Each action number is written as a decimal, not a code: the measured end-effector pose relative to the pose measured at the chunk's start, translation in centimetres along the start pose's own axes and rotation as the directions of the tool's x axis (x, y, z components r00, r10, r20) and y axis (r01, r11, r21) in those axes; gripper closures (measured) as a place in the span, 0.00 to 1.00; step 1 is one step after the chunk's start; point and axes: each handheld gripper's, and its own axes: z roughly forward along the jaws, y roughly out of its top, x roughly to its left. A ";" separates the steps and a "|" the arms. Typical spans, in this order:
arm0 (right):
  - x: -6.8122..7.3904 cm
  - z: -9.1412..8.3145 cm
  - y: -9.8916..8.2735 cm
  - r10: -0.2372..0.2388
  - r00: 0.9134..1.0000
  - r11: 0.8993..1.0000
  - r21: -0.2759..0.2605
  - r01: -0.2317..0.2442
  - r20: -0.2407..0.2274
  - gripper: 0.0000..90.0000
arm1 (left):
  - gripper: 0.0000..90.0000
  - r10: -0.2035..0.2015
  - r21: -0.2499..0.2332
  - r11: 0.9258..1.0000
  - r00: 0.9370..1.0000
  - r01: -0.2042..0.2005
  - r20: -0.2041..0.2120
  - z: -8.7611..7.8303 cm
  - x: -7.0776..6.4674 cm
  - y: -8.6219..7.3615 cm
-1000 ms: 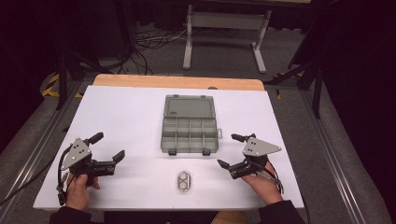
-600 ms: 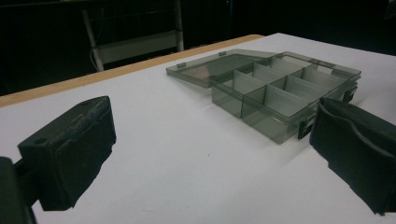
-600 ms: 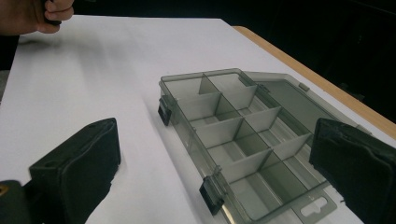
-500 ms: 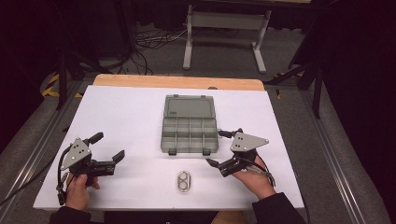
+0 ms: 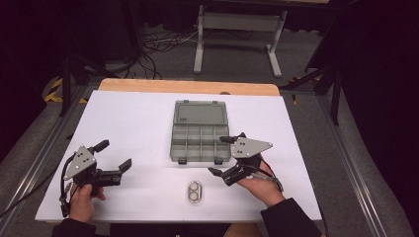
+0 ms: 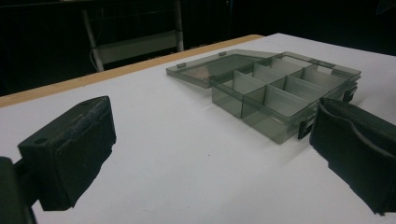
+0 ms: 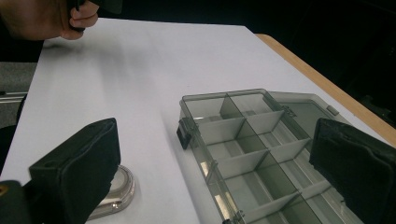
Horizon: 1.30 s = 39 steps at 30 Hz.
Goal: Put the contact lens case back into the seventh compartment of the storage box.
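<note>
At the near left of the white table (image 5: 138, 118), the left gripper (image 5: 112, 154) rests with jaws spread wide, holding nothing. A small metal ring piece (image 5: 195, 191) lies near centre. Beyond it sits the open compartment box (image 5: 200, 138). The right gripper (image 5: 221, 156), jaws wide apart and empty, hovers at the box's near right corner.

The high view looked forward and down over the table (image 5: 138, 123). Each gripper view sat low behind its jaws, both sharing the open box (image 6: 275, 88).
</note>
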 end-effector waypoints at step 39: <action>1.5 3.3 1.9 -0.075 0.980 0.986 0.135 0.101 -0.185 0.03 | 0.01 0.003 0.000 1.000 1.000 -0.003 0.004 0.0 0.0 0.1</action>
